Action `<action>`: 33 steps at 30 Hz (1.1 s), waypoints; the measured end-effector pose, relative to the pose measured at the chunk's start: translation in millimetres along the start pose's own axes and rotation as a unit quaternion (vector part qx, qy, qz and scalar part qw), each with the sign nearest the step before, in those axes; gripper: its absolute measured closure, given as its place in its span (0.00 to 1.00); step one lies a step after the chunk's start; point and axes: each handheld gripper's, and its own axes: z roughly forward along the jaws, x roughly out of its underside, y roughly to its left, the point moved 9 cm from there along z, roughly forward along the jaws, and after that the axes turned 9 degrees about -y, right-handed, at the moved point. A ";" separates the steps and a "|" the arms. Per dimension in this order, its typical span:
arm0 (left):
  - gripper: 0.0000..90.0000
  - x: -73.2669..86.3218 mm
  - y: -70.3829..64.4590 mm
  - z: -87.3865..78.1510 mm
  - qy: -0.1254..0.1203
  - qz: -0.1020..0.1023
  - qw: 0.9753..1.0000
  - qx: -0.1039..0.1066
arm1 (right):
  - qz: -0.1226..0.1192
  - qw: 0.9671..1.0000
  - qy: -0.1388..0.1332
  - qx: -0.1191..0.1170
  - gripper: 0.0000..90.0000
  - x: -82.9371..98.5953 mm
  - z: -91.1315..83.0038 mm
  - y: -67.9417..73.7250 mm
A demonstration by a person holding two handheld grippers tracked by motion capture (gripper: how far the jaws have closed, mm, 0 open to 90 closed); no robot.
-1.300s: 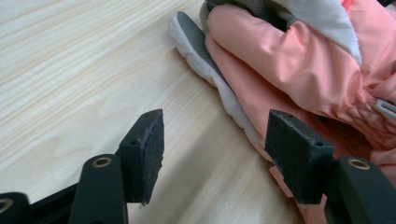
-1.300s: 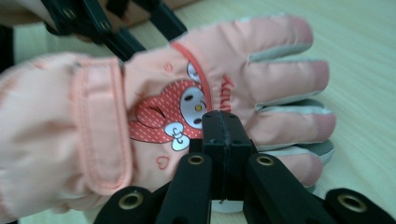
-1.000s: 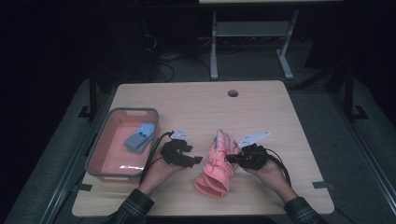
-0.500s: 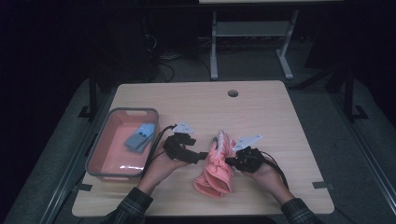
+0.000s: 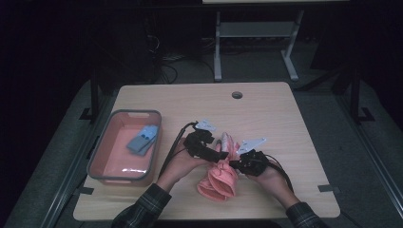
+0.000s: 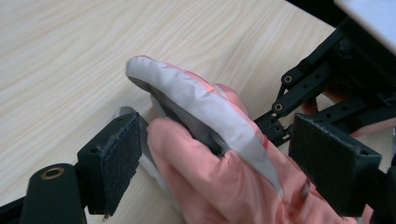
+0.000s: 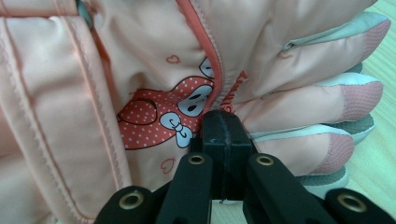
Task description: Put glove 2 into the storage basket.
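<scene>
A pair of pink padded gloves (image 5: 218, 178) lies stacked at the table's front middle, fingers pointing away from the person. My left gripper (image 5: 216, 153) is open, and its jaws straddle the grey-palmed fingers of the gloves (image 6: 210, 154) without squeezing them. In the left gripper view its pads (image 6: 116, 158) stand well apart on either side. My right gripper (image 5: 234, 164) comes in from the right. In the right gripper view its jaws (image 7: 224, 135) are pressed together, pinching the top glove (image 7: 154, 70) near the cartoon print, just below the fingers.
A pink tray with a grey rim (image 5: 124, 113) stands at the table's left and holds a blue folded item (image 5: 142, 139). A cable hole (image 5: 236, 94) sits near the far edge of the wooden table (image 5: 294, 118). Dark floor and a stand's legs lie beyond.
My left gripper has moved right from beside the gloves until its open jaws surround the glove fingers. The right gripper has stayed on the glove.
</scene>
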 end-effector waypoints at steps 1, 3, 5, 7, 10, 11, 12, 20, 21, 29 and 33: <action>0.18 1.0 -0.9 3.1 0.000 -0.003 1.000 -0.001 | 0.001 1.000 0.000 -0.001 1.00 -0.1 0.0 0.3; 0.17 4.8 -0.1 6.9 0.011 -0.001 1.000 -0.003 | 0.001 1.000 0.000 -0.001 1.00 -0.1 -0.1 0.3; 0.17 8.8 2.3 8.8 0.019 0.007 1.000 -0.007 | 0.000 1.000 0.000 -0.001 1.00 0.1 -0.2 0.2; 0.17 13.8 3.8 12.8 0.019 -0.004 1.000 -0.005 | 0.000 1.000 0.000 -0.001 1.00 0.2 -0.3 0.3; 0.15 20.4 6.5 16.1 0.021 -0.016 1.000 -0.002 | 0.000 1.000 0.002 0.000 1.00 0.6 -0.4 0.3; 0.15 23.2 8.8 16.5 0.021 -0.022 1.000 -0.002 | 0.000 1.000 0.002 0.000 1.00 0.7 -0.4 0.4; 0.15 25.3 10.4 16.5 0.023 -0.022 0.999 -0.001 | 0.001 1.000 0.002 0.000 1.00 0.8 -0.3 0.7; 0.14 43.8 15.4 25.1 0.032 -0.073 0.996 0.028 | -0.003 1.000 0.006 0.000 1.00 2.3 0.9 0.5; 0.14 45.2 15.4 26.0 0.034 -0.076 0.996 0.031 | -0.003 1.000 0.006 0.000 1.00 2.4 1.0 0.6; 0.14 55.6 16.1 33.0 0.044 -0.101 0.992 0.061 | -0.002 1.000 0.009 -0.002 1.00 3.4 2.1 1.0; 0.18 55.5 12.8 33.7 0.047 -0.100 0.991 0.076 | -0.001 1.000 0.009 -0.005 1.00 3.8 2.1 1.0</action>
